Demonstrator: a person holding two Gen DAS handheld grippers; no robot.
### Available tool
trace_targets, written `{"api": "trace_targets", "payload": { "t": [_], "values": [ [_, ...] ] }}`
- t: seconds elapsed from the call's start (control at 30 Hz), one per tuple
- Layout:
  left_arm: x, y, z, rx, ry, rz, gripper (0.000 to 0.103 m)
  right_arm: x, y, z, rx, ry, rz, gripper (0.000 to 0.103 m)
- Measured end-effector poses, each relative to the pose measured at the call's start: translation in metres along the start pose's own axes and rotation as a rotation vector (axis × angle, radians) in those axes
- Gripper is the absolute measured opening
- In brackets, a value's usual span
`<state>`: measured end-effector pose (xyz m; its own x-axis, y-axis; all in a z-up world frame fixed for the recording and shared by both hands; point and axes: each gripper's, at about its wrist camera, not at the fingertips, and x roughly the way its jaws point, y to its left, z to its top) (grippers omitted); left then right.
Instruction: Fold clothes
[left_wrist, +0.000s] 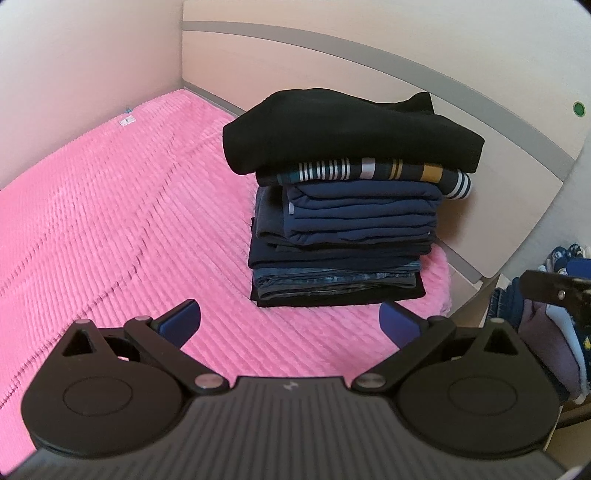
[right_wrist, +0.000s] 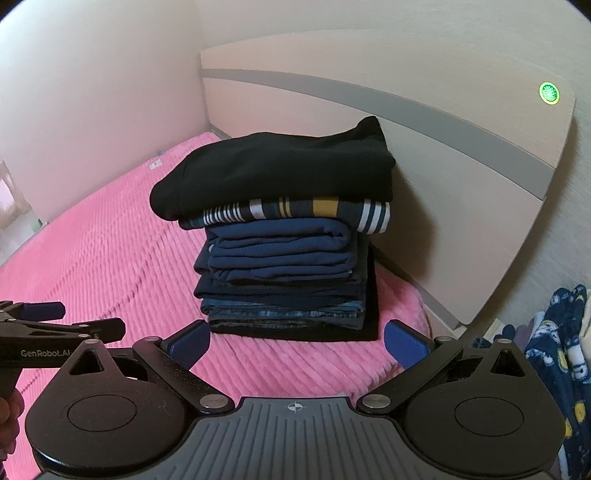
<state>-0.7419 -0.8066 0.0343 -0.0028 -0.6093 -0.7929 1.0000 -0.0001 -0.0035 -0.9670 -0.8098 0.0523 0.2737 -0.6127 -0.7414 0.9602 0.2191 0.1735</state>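
Both grippers hover side by side above the near part of the bed, level and aimed at the stack. The left gripper (left_wrist: 290, 321) has its blue pads spread wide with nothing between them; the right gripper (right_wrist: 297, 341) is likewise spread and empty. In the right wrist view the left gripper shows at the left edge, seen side-on, with part of a hand (right_wrist: 9, 410) below it.

The stack (left_wrist: 343, 206) of folded clothes sits on the pink blanket (left_wrist: 110, 206), at the bed's far right corner, just beside the headboard (left_wrist: 424, 92). It is tall and fairly square. A black garment (left_wrist: 347, 136) lies on top, thick and rounded at the fold, one corner poking up at the far side. Under it is a striped piece (left_wrist: 369, 171) in white, navy and mustard, its right end sticking out past the layers below. Then come navy folds (left_wrist: 362, 214), denim (left_wrist: 332, 278), and a black layer at the bottom. To the right of the bed hang patterned dark blue fabrics (right_wrist: 557, 350).
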Motion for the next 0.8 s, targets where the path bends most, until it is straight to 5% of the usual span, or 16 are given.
{"api": "trace_targets", "payload": {
  "t": [0.8],
  "values": [
    [0.0049,-0.0103,-0.0064,0.046,0.022,-0.029,0.102,0.0043,0.0033,-0.0018,-0.012,0.024,-0.004,0.103]
  ]
}}
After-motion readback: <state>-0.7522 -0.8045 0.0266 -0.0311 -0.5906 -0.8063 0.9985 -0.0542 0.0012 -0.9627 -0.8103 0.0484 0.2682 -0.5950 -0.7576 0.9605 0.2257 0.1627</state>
